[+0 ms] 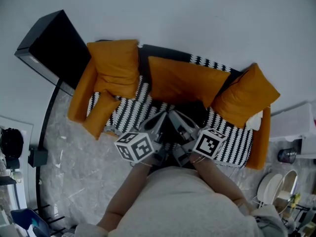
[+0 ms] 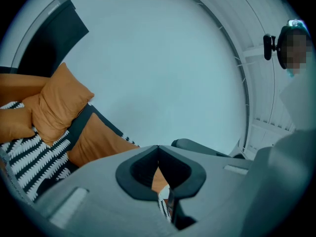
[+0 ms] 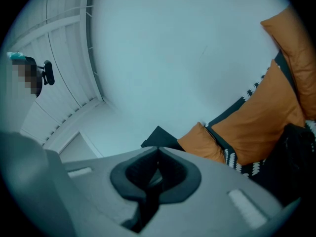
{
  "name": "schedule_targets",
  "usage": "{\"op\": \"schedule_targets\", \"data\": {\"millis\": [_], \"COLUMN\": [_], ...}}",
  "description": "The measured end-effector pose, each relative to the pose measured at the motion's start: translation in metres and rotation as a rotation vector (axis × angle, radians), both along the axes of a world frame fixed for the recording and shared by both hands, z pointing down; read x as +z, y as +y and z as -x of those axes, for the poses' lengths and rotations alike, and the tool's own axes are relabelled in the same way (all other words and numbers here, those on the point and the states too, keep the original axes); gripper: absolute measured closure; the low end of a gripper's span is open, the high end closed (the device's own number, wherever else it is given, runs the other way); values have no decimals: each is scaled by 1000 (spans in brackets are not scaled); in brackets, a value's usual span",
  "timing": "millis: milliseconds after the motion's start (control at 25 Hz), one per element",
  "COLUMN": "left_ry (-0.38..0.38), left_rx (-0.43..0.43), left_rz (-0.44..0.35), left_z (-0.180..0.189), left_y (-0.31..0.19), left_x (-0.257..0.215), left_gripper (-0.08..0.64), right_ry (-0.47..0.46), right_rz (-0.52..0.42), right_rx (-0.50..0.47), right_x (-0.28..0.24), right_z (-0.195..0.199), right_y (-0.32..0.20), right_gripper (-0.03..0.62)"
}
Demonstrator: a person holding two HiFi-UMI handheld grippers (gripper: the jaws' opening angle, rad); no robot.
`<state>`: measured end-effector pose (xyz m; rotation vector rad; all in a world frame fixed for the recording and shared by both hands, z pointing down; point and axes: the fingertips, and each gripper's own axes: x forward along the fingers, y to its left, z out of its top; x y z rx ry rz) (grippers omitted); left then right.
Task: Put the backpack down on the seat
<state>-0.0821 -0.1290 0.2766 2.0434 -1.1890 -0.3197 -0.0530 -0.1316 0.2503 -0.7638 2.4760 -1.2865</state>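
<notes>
The black backpack [image 1: 195, 111] sits in the middle of the sofa seat [image 1: 131, 107], which is black and white striped, between orange cushions. My left gripper [image 1: 162, 116] and right gripper [image 1: 177, 116] meet tip to tip just above its near side, both tilted up toward the wall. In the left gripper view the left gripper [image 2: 158, 148] has its jaws together with a dark strap [image 2: 170, 206] pinched lower in the gap. In the right gripper view the right gripper [image 3: 158, 149] is shut on a dark strap [image 3: 148, 201], with the backpack's bulk [image 3: 296, 152] at the right edge.
Orange cushions [image 1: 187, 80] line the sofa back, with more at the left [image 1: 116, 65] and right [image 1: 247, 95]. A black cabinet [image 1: 49, 43] stands at the sofa's left end. A white shelf [image 1: 296, 122] and plates [image 1: 276, 186] are at the right. A grey marbled floor [image 1: 74, 172] lies in front.
</notes>
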Motion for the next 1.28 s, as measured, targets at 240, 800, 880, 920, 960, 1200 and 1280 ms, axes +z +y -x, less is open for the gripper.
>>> {"op": "schedule_targets", "data": {"millis": [240, 800, 880, 920, 960, 1200, 1280], "left_ry": [-1, 9, 9, 8, 7, 10, 11], "left_rx": [-4, 1, 0, 0, 0, 11, 15], "left_rz": [5, 29, 30, 31, 32, 41, 43], "left_z": [-4, -12, -12, -12, -13, -16, -18], "left_y": [1, 4, 4, 4, 4, 7, 7], "left_x": [2, 9, 10, 10, 10, 13, 13], "left_gripper": [554, 554, 554, 554, 554, 554, 554], "right_ry": [20, 40, 41, 42, 44, 49, 53], "right_rz": [-2, 8, 11, 12, 11, 16, 18], "right_rx": [-15, -19, -16, -15, -16, -18, -12], "right_x": [3, 9, 9, 9, 9, 12, 12], "right_z": [0, -5, -6, -7, -7, -8, -9], "right_y": [3, 5, 4, 4, 5, 7, 5], "right_gripper": [589, 589, 589, 589, 589, 589, 589]}}
